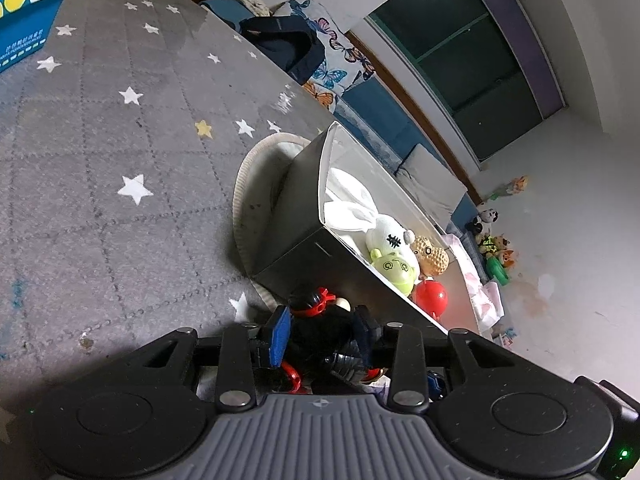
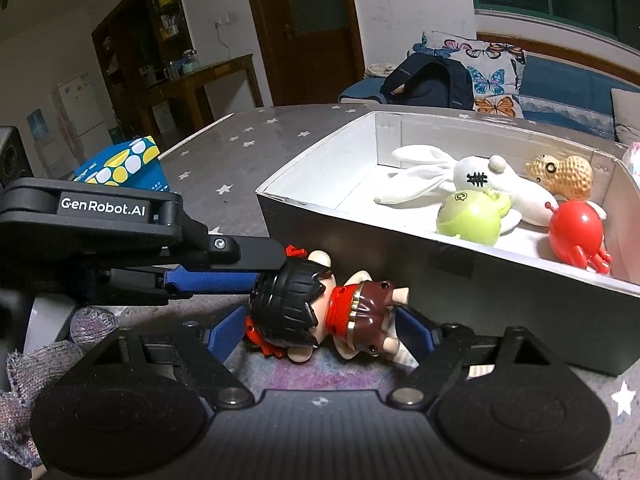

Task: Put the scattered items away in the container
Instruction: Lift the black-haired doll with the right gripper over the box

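Grey star-patterned desk (image 2: pixel 248 132) in a dim living room. The doll (image 2: pixel 320 308) lies lengthwise along the box (image 2: pixel 500 280) front wall, head toward the left gripper (image 2: pixel 256 276). Left fingers (image 1: pixel 280 332) flank it closely, contact unclear; right gripper (image 2: pixel 320 330) fingers wide around it.

Left hand-held gripper (image 1: pixel 324 330) angles downward, jaws parted, blue pads (image 1: pixel 280 334) at nine and three o'clock. Right hand-held gripper (image 2: pixel 320 334) likewise pitched downward, jaws spread wide.

One box (image 2: pixel 440 264), four toys (image 2: pixel 472 220) inside, one doll (image 2: pixel 320 308) outside.
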`<act>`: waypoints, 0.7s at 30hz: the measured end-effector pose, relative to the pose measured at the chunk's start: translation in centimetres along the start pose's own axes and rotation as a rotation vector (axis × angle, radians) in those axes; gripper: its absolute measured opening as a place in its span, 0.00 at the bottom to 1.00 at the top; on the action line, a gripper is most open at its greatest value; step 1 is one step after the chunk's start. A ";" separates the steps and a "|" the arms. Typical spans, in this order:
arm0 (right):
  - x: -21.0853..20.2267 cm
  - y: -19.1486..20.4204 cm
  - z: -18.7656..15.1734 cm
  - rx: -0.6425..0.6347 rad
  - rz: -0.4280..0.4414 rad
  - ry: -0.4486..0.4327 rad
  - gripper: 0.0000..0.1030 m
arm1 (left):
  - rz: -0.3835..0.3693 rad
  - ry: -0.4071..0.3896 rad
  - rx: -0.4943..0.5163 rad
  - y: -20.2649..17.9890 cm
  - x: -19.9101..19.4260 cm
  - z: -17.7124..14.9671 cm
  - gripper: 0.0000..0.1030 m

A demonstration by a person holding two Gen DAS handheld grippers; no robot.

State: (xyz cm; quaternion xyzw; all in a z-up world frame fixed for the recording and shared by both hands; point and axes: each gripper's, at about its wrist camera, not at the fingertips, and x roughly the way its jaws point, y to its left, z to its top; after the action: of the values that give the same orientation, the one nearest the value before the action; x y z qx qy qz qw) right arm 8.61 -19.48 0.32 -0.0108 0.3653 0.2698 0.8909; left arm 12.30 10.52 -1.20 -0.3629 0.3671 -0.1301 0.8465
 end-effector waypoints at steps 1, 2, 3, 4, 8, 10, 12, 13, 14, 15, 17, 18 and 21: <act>0.1 0.0 0.0 0.001 -0.002 0.002 0.82 | -0.004 0.001 -0.004 0.1 0.0 0.0 0.39; 0.2 0.0 0.0 0.004 -0.004 0.007 0.82 | -0.010 0.005 -0.007 0.1 0.1 0.0 0.40; 0.3 -0.1 0.0 0.007 -0.006 0.010 0.82 | -0.015 0.007 -0.010 0.2 0.2 -0.1 0.40; 0.5 -0.1 -0.1 0.009 -0.007 0.012 0.83 | -0.016 0.003 -0.012 0.2 0.2 -0.2 0.40; 0.8 0.0 0.0 0.010 -0.012 0.018 0.84 | -0.020 -0.002 -0.013 0.3 0.2 -0.2 0.40; 0.9 -0.1 0.0 0.008 -0.013 0.021 0.83 | -0.023 0.002 -0.009 0.3 0.2 -0.2 0.41; 0.9 -0.1 -0.1 0.005 -0.014 0.021 0.83 | -0.031 0.012 -0.016 0.5 0.2 -0.1 0.40; 0.9 -0.1 -0.1 0.003 -0.013 0.021 0.83 | -0.036 0.015 -0.018 0.5 0.1 -0.1 0.40; 0.9 -0.1 -0.1 0.000 -0.011 0.020 0.83 | -0.038 0.016 -0.017 0.6 0.1 -0.1 0.40; 0.8 -0.1 -0.2 -0.002 -0.010 0.019 0.83 | -0.039 0.017 -0.014 0.5 0.0 -0.2 0.40; 0.7 -0.1 -0.3 -0.008 -0.007 0.018 0.83 | -0.038 0.017 -0.008 0.4 -0.1 -0.3 0.40; 0.6 -0.1 -0.3 -0.010 -0.005 0.018 0.83 | -0.036 0.018 -0.006 0.3 -0.1 -0.3 0.40; 0.3 -0.1 -0.6 -0.015 0.001 0.016 0.83 | -0.036 0.023 0.002 0.1 -0.4 -0.5 0.40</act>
State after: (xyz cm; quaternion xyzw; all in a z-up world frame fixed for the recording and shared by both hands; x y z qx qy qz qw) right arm 8.49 -19.54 -0.33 -0.0196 0.3705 0.2730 0.8876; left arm 11.64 10.51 -1.32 -0.3672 0.3701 -0.1497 0.8401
